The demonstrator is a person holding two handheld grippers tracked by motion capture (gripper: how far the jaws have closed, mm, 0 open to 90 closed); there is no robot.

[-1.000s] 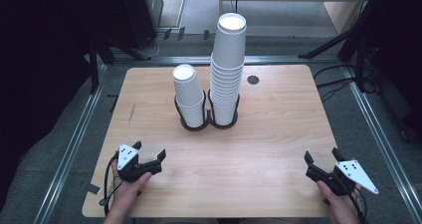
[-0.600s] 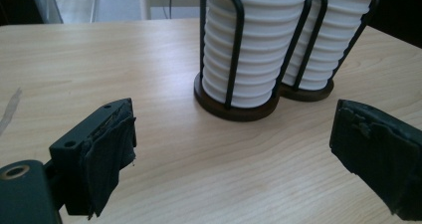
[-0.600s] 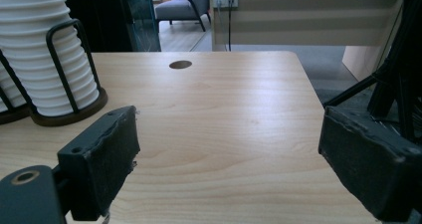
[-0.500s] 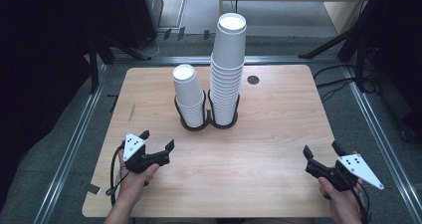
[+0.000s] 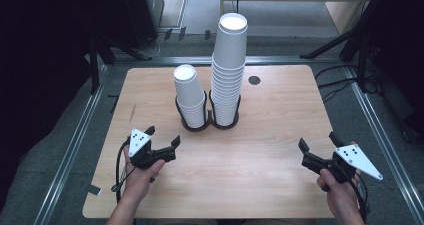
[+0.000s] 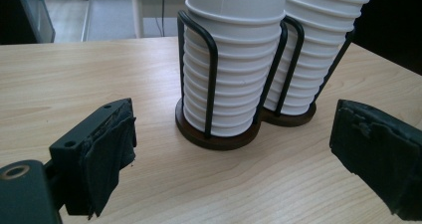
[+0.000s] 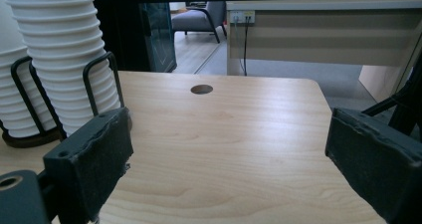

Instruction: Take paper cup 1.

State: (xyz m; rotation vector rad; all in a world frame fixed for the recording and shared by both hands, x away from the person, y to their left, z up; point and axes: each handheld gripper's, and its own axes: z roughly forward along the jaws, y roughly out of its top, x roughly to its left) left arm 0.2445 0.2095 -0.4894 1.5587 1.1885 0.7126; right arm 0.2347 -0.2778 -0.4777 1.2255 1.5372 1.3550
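- Setting: a wooden table [image 5: 260, 150] carries a black wire holder [image 5: 207, 121] with two round bases side by side, standing at the middle of the far half.
- Short stack: the left ring holds a short stack of white paper cups [image 5: 188, 97]; in the left tool's view it stands straight ahead and upright [image 6: 231, 79].
- Tall stack: the right ring holds a tall stack of cups [image 5: 228, 70], touching or nearly touching the short one and rising well above it; in the right tool's view it stands at the far left [image 7: 64, 59].
- Left tool [image 5: 161, 144]: held over the near left of the table, aimed at the holder. Its jaws stand wide apart with nothing between them; the short stack is framed between the pads [image 6: 112, 154] but lies well beyond them.
- Right tool [image 5: 317, 152]: held at the near right edge, well apart from the cups. Its jaws have just been opening and now stand apart, with nothing between them.
- Progress: judged from the layout, the cup handling is at its opening. Both stacks sit undisturbed in their rings, no cup lies loose on the table, and neither tool touches anything.
- Remaining: the approach to a stack, the grip on a cup and its removal or transfer are all not yet done.
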